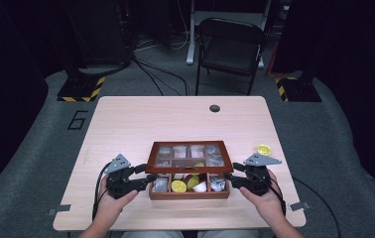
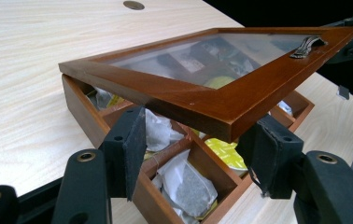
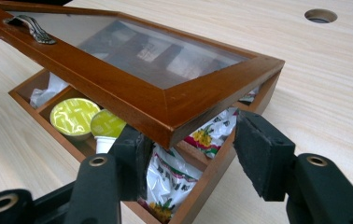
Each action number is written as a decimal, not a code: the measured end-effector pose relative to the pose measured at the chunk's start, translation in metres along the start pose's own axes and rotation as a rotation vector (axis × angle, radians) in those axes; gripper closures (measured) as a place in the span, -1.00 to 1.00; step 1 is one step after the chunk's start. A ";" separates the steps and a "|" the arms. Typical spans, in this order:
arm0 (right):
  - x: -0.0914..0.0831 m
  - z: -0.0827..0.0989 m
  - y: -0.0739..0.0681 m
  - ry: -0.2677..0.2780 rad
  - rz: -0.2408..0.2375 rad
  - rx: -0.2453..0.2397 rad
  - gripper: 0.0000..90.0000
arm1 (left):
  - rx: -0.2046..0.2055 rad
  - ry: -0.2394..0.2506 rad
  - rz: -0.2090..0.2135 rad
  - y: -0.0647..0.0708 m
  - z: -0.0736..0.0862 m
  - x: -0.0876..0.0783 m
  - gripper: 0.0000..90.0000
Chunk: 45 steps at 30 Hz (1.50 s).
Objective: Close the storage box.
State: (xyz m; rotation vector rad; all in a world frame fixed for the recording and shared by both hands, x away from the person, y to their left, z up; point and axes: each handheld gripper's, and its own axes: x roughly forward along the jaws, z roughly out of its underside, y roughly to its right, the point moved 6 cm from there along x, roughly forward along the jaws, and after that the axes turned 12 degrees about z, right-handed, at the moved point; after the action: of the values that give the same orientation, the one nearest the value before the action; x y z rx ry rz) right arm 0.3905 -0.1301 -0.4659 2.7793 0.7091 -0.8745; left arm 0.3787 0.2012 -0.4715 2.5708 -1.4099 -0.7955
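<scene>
Wooden tea box (image 1: 189, 194), near table centre; its glass-paned lid (image 1: 189, 156) is part-raised. Left gripper (image 1: 145, 179) and right gripper (image 1: 230, 178) are spread, straddling the lid's near corners. Step judged: opening or closing; next calls for even movement both sides.

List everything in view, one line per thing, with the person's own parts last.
table: one, pale wood, centre, round hole at far edge
wooden box: one, red-brown, near edge, compartments hold tea bags, printed sachets, yellow-lidded capsules
glass lid: one, red-brown frame, metal handle, raised over box
yellow capsule: one, on table right of box
folding chair: one, black, beyond table
left tool: one, black, open, at lid's left corner
right tool: one, black, open, at lid's right corner
hands: two, holding tools
</scene>
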 end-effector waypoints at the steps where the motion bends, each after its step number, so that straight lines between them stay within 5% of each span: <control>1: 0.000 0.002 0.000 -0.001 0.000 0.003 0.04 | 0.001 -0.001 -0.004 0.000 0.001 0.000 -0.06; 18: 0.007 0.034 -0.003 -0.035 -0.021 -0.010 0.02 | 0.003 -0.069 0.009 0.002 0.033 0.009 -0.07; 27: 0.010 0.045 -0.007 -0.079 -0.030 -0.039 0.01 | 0.047 -0.123 0.003 0.007 0.042 0.015 -0.07; 34: 0.011 0.049 -0.010 -0.094 -0.025 -0.078 0.00 | 0.021 -0.131 -0.001 0.010 0.047 0.014 -0.06; 45: 0.010 0.050 -0.012 -0.103 -0.041 -0.066 -0.01 | 0.015 -0.154 -0.001 0.011 0.049 0.014 -0.01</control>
State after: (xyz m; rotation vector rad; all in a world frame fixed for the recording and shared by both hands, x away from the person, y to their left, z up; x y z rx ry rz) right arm 0.3659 -0.1290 -0.5127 2.6496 0.7663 -0.9759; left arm 0.3528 0.1913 -0.5157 2.5703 -1.4597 -1.0068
